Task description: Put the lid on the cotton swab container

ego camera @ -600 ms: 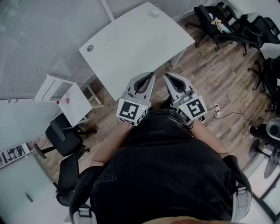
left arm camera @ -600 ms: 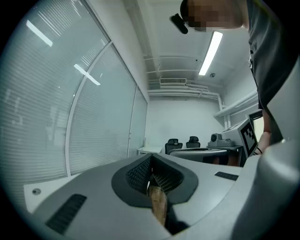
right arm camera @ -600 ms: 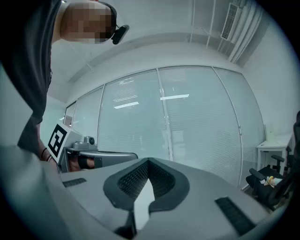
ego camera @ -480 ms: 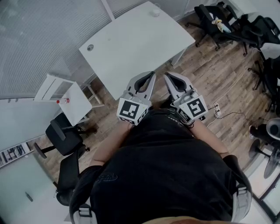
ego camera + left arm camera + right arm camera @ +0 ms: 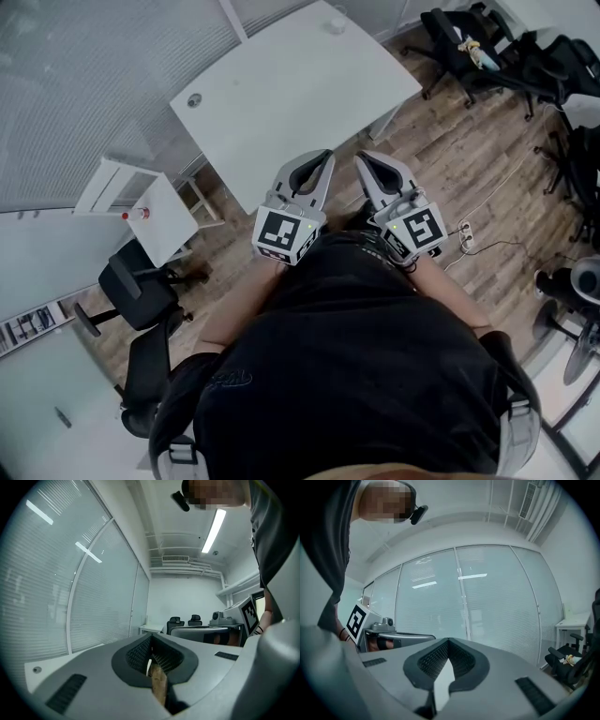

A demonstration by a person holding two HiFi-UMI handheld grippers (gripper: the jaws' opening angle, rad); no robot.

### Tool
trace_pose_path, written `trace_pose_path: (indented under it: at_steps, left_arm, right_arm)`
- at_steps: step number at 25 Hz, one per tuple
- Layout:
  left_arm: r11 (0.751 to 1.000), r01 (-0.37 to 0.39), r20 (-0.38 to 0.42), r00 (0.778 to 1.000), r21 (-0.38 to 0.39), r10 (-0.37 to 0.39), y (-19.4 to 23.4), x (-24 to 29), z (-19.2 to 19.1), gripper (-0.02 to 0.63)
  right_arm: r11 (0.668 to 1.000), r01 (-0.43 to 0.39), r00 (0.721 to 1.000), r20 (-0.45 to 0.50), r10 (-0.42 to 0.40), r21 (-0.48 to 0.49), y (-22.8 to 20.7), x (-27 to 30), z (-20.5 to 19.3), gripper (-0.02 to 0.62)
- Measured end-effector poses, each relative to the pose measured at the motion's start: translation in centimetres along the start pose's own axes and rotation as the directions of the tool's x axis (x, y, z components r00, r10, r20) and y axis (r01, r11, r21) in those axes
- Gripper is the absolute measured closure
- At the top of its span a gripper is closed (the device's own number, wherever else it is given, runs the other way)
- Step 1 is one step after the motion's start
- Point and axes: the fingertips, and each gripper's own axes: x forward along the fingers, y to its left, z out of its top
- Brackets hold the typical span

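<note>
both are held near the person's body, short of the white worktop (image 5: 281, 94): left gripper (image 5: 324, 155) and right gripper (image 5: 362, 156), fingers closed on nothing. a small pale thing (image 5: 334, 27) at the worktop's far corner may be the container, too small to tell; no lid shows. such a lid is likely light, stiff and slick: pinch its rim.

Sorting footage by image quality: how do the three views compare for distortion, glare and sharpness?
Head view: sharp, evenly lit, mild wide-angle bending, no glare on the white table. Left gripper view: strong fisheye with black corners, the ceiling light glaring white. Right gripper view: same fisheye, lamp reflections streaking the glass wall; a mosaic patch sits near the top of both gripper views.
</note>
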Motion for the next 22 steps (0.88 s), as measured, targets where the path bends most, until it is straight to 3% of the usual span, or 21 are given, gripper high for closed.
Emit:
trace_pose_path:
  at_steps: [9, 22]
  left_arm:
    - [1.000, -0.018, 0.025, 1.000, 0.007, 0.017, 0.4, 3.5, 0.6, 0.591]
    - [1.000, 0.023, -0.015, 1.000, 0.017, -0.023, -2.5, 15.7, 1.1, 0.591]
  right_arm:
    - [1.000, 0.010, 1.000, 0.007, -0.010, 0.014, -3.7, 0.2, 0.0, 0.574]
    - [1.000, -0.011, 1.000, -0.002, 0.011, 0.008, -14.6, -1.5, 1.2, 0.574]
